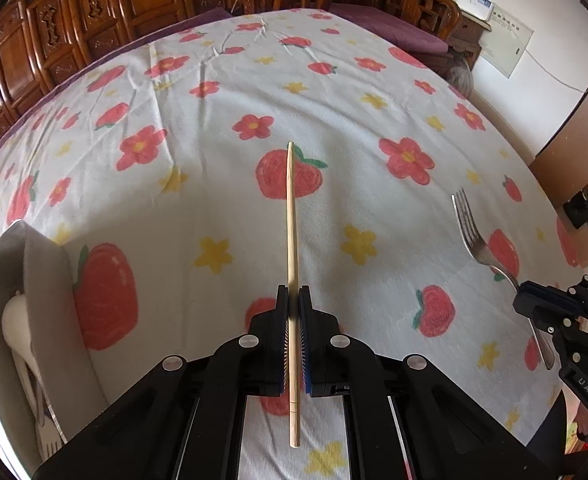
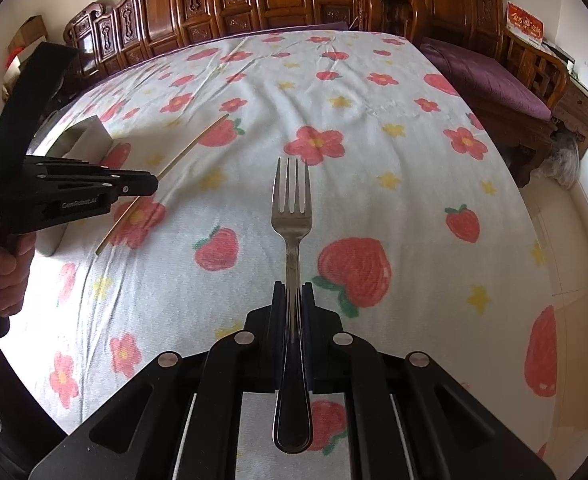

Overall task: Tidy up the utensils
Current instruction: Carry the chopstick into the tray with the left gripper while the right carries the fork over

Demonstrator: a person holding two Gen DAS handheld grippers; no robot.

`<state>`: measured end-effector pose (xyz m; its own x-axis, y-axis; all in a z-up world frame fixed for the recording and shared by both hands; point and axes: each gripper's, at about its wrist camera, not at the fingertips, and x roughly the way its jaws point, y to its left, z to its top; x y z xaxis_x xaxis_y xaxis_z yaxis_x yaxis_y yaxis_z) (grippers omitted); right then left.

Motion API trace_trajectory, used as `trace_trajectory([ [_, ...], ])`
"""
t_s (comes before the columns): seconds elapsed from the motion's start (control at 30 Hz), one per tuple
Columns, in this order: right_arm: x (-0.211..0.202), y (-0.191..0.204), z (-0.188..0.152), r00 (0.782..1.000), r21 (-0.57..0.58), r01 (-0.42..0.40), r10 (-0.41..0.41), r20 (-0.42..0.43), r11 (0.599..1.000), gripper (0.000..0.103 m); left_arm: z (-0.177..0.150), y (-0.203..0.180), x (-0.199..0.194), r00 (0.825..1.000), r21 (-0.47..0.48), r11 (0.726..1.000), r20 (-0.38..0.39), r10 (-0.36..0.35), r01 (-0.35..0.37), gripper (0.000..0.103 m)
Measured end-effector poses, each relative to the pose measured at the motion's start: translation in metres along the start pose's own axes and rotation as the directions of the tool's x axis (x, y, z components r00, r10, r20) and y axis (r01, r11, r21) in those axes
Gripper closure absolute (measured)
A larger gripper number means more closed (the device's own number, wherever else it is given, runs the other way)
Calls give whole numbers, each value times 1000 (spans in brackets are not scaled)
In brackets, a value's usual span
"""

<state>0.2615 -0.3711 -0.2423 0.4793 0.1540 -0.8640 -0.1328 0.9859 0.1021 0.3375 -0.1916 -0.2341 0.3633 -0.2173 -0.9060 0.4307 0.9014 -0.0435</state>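
While the tablecloth, white with red flowers and strawberries, covers the whole table, a grey holder sits at its near left edge with white utensils inside. Above the cloth, the left gripper is clamped tight on a wooden chopstick that points away. To the right, the right gripper is closed just as firmly on a metal fork, tines pointing far.
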Motion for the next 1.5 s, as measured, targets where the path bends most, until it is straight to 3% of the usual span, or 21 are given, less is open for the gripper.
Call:
trace_trajectory([
  [0.47,-26,42,14,998,-51,-19,21,53,999,94,-23,23,-63,995,-30,999,96,12,-9,98],
  [0.93,-52,99,35,992,-114,-54,66,108,992,94,-43,59,-129,977,-89,996,208,34,-16,98],
  [1.23,-53,147,53,987,-174,-91,113,118,981,94,-62,105,-148,971,-163,986,226,81,-44,98],
  [1.5,-51,191,66,979,-218,-133,162,122,967,94,-86,154,-146,973,-242,967,197,124,-74,98],
])
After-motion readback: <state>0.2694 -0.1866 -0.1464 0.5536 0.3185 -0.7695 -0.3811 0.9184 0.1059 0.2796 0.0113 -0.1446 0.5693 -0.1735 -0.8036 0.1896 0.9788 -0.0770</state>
